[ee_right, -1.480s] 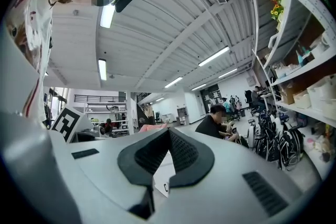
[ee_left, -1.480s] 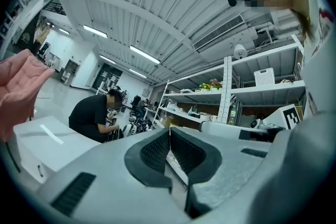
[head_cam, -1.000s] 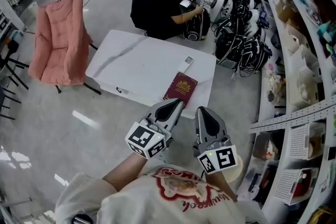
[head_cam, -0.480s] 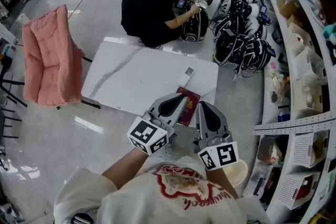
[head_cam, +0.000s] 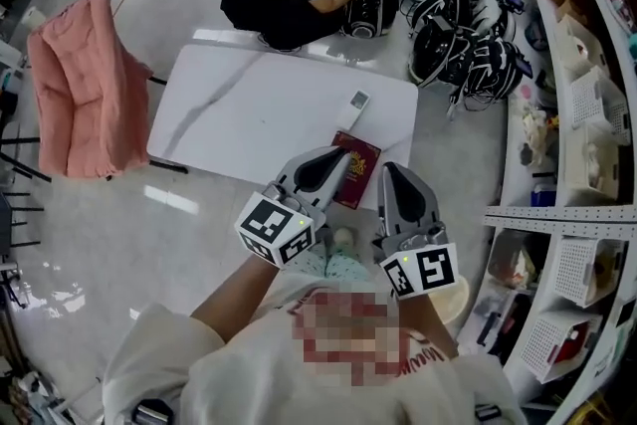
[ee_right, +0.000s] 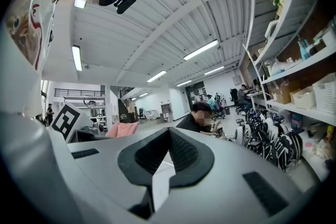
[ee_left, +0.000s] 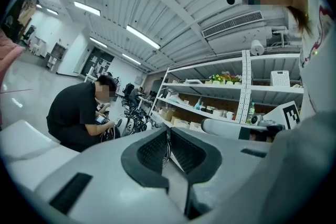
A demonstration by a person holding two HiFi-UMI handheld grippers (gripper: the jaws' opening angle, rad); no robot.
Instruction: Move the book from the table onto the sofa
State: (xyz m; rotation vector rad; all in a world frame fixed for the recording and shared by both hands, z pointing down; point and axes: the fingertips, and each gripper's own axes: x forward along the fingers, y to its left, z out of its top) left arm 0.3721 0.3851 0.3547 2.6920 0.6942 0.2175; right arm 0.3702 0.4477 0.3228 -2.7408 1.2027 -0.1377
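White table (head_cam: 239, 114) bears the red book (head_cam: 360, 174) at 12 o'clock, pink sofa (head_cam: 75, 100) at 10 o'clock. We hold left gripper (head_cam: 336, 156) and right gripper (head_cam: 390, 170), jaws pressed together

The white table (head_cam: 249, 109) has a thin grey vein across its top; a dark red book (head_cam: 356, 170) lies flat on it, at the edge nearest the camera; just beyond the book lies a small white flat device (head_cam: 352, 107), apart from it; left of the book the top is bare; the table stands on a pale shiny floor (head_cam: 100, 244); far left of the book a pink sofa (head_cam: 80, 85) stands on this floor.
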